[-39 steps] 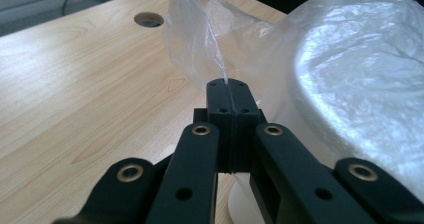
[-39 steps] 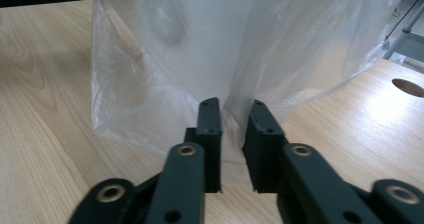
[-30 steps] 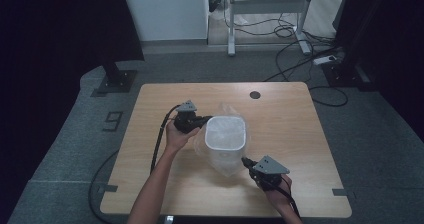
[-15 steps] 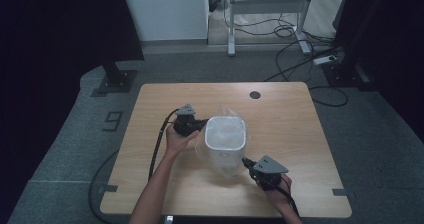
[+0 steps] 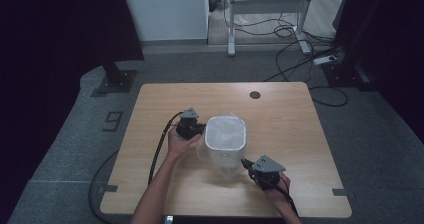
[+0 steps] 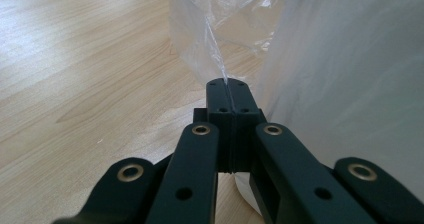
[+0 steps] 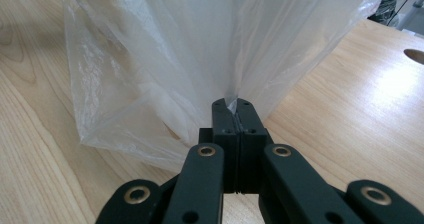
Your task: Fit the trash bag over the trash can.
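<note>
The left gripper (image 6: 230, 96) has its jaws clenched on a thin fold of the clear bag (image 6: 240, 29); the film rises from between the tips in the left gripper view. The right gripper (image 7: 232, 109) is likewise clamped on a pinch of the same bag (image 7: 165, 59), with the film fanning upward and outward from the tips.

In the high view, the left gripper (image 5: 192, 129) sits at the bag's left side and the right gripper (image 5: 250, 165) at its near right corner, so the bag (image 5: 225, 136) is between them, near the middle of the table (image 5: 150, 104). The bag stands upright, long axis vertical, with its mouth facing up and its opening roughly square.

Open room: bare tabletop lies on all sides of the bag. The far edge, with a round hole (image 5: 255, 94), is well apart from it; the left and right edges are also well apart. The near edge is the closest, just behind the right hand (image 5: 275, 191). A cable (image 5: 159, 149) trails from the left gripper toward the near left edge.

Compared with the earlier frames, the bag, both grippers and both forearms hold the same positions; no visible shift.
</note>
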Demonstrator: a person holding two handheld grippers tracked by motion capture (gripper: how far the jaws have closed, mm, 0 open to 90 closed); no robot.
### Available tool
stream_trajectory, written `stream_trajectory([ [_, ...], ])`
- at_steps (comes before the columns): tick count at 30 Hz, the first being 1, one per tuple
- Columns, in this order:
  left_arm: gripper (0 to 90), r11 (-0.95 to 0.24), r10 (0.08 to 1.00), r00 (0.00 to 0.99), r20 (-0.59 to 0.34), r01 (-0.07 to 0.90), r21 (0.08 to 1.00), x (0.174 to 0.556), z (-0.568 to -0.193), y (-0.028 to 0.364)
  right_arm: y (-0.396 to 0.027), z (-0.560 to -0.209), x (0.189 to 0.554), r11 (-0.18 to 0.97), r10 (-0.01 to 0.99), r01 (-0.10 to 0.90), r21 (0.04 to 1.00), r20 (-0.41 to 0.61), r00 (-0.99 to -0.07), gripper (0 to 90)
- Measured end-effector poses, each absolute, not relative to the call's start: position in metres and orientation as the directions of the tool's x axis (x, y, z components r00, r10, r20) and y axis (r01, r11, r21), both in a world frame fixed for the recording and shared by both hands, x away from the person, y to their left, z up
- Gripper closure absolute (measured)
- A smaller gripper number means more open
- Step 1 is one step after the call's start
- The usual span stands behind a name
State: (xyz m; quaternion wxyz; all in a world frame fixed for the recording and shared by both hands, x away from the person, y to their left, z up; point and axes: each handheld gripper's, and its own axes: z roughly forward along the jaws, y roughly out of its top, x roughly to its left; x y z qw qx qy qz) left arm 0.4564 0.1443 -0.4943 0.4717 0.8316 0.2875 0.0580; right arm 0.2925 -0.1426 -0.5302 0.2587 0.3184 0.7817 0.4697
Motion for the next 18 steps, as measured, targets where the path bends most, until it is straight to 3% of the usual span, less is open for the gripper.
stream_trajectory([
  [18,90.0,-0.365,0.544,0.818,-0.185,0.430,0.826,0.4520,-0.5042,0.1503,-0.1398,-0.5388,0.2954,0.375,0.738,0.281,0.884,-0.101,-0.667,89.1],
])
